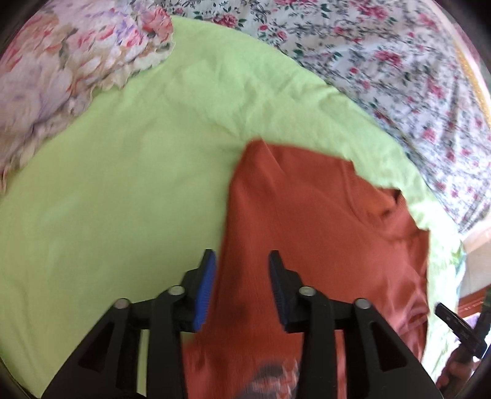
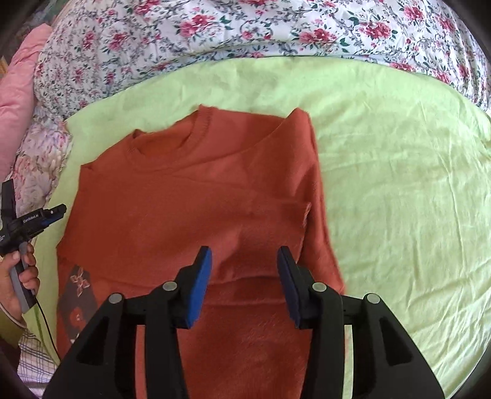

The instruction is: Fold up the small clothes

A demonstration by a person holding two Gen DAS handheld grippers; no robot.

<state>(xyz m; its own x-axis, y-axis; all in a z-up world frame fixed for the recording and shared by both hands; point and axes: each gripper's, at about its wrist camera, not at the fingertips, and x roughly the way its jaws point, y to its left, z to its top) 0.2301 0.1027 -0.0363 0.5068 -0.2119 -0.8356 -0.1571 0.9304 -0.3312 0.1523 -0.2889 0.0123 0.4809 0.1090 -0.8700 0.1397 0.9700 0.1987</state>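
A rust-orange T-shirt (image 2: 196, 196) lies flat on a light-green sheet (image 2: 399, 184), neckline away from me. Its right side is folded inward, and a dark print (image 2: 76, 294) shows near its lower left. My right gripper (image 2: 244, 254) hovers open over the shirt's lower middle with nothing between its blue pads. In the left wrist view the shirt (image 1: 307, 214) looks blurred. My left gripper (image 1: 242, 257) stands open above the shirt's left edge and pinches no cloth. One black finger (image 1: 454, 322) of the right gripper shows at that view's lower right.
A floral quilt (image 2: 245, 27) is bunched along the far side of the sheet. A pale flowered pillow (image 1: 61, 67) lies at the far left and a pink cushion (image 2: 18, 92) beside it. A person's hand (image 2: 21, 270) grips the left tool's handle.
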